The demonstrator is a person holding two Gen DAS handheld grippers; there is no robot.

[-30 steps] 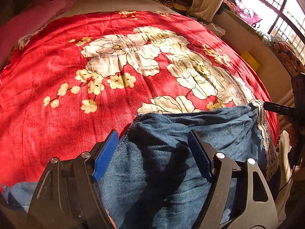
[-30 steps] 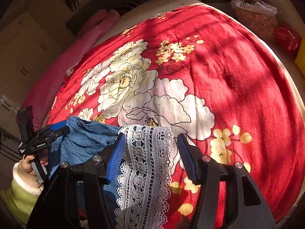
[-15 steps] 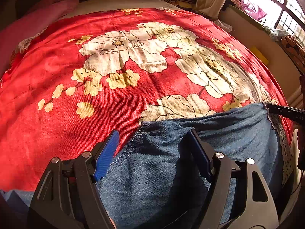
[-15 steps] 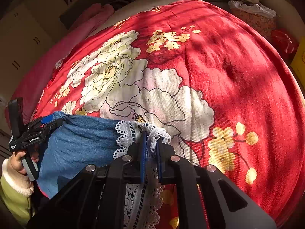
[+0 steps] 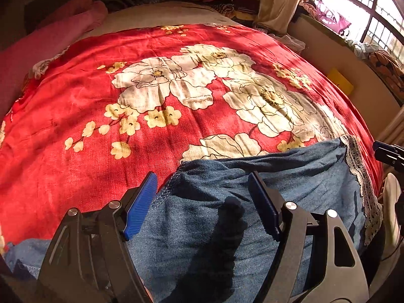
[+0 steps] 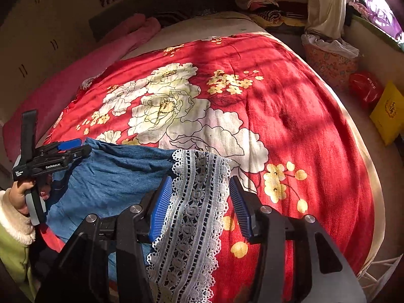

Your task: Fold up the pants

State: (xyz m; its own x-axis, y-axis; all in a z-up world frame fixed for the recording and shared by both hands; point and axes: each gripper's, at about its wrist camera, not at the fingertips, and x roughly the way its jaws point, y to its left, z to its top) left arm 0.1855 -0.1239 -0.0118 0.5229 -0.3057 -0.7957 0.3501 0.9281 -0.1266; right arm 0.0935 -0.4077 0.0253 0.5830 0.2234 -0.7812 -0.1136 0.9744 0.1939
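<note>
Blue denim pants point(image 5: 227, 227) with a white lace trim point(image 6: 194, 214) lie at the near edge of a red floral bedspread point(image 5: 126, 151). My left gripper point(image 5: 202, 176) stands open over the denim, one finger just outside the stitched edge, the other over the cloth. The right gripper point(image 6: 199, 179) has its jaws opening, with the lace strip between them and the pads not pressing on it. In the right wrist view the left gripper point(image 6: 73, 149) sits at the denim's far corner, held by a hand point(image 6: 20, 194). The right gripper's tip point(image 5: 386, 151) shows beside the lace.
A pink blanket point(image 6: 101, 58) lies along the bed's far left side. Piled clothes point(image 6: 262, 2) and a cream curtain point(image 6: 325, 2) stand beyond the bed. A floral basket point(image 6: 330, 60), a red bag point(image 6: 366, 88) and a yellow box point(image 6: 388, 111) sit on the floor at right.
The right gripper shut on the lace trim half a second ago and has now spread apart again, pulling back and up a little. The left gripper stayed open over the denim.
</note>
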